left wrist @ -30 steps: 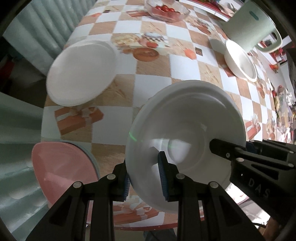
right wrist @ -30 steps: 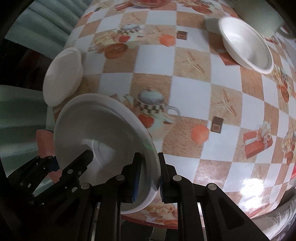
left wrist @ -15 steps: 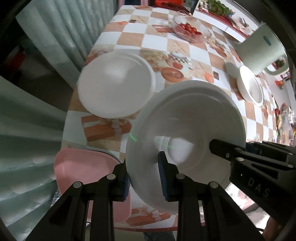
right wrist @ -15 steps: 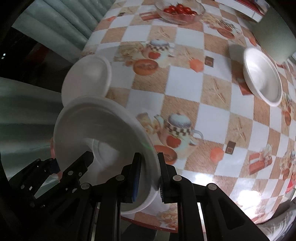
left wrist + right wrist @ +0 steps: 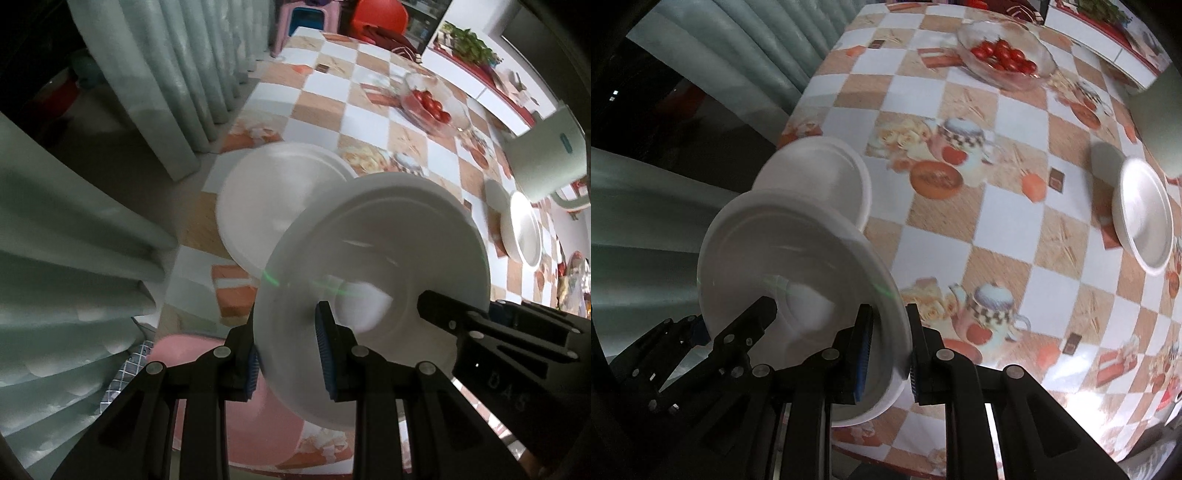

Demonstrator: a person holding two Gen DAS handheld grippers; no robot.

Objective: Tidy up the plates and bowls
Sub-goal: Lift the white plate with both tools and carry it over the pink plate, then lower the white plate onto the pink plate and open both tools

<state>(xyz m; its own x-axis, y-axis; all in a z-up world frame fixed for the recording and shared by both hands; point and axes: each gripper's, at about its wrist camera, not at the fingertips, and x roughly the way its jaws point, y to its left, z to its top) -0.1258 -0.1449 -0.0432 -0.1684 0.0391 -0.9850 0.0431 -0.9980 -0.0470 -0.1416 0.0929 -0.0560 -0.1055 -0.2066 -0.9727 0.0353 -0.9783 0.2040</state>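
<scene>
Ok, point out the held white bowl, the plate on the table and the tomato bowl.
Held white bowl (image 5: 388, 236): left wrist view, inner wall.
Plate on the table (image 5: 266, 192): left wrist view, centre.
Tomato bowl (image 5: 1006, 59): right wrist view, tomatoes inside.

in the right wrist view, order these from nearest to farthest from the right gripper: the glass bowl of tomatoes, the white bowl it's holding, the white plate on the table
1. white bowl, clamped by its rim in the right gripper, lower left.
2. white plate, lying on the table just beyond the held bowl, left edge.
3. glass bowl of tomatoes, at the far end, top of the view.
</scene>
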